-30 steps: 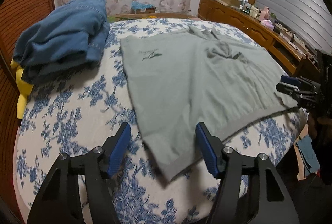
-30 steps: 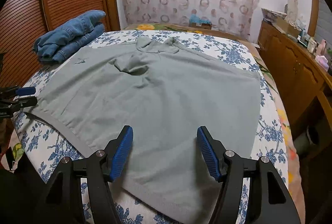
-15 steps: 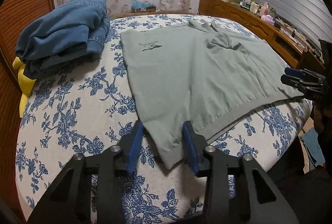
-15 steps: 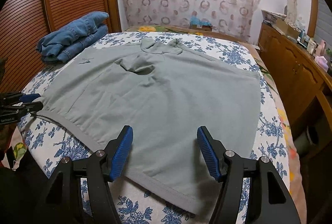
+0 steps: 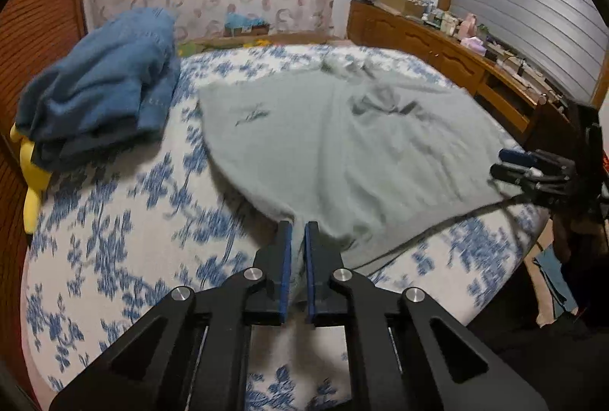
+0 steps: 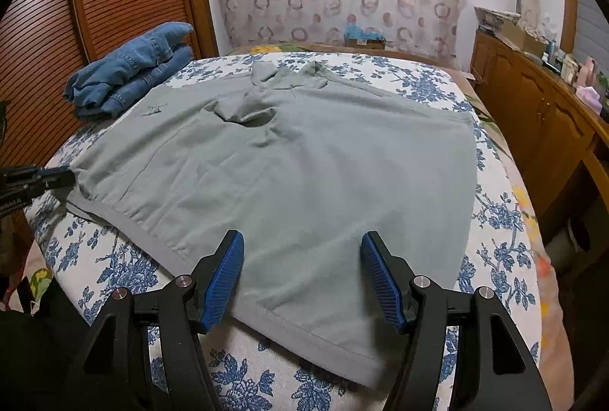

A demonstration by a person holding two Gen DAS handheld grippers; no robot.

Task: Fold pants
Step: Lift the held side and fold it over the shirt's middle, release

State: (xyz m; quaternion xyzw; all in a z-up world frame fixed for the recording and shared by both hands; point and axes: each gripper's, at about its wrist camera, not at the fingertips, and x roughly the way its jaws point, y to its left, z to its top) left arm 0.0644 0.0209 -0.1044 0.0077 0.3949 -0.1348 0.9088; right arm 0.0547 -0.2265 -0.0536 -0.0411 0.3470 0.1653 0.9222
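left claw [image 5: 298, 232] just closed, pinching grey garment [image 5: 342, 144] corner.

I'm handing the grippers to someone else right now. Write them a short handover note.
Left gripper: fingers have just closed and are shut on the near left corner of the grey pants.
Right gripper: open, hovering above the near right hem, holding nothing.
The pants lie spread flat on the flowered bed; folded jeans sit at the far left.
Done: left corner gripped.
Left: grip the right corner, then every fold.
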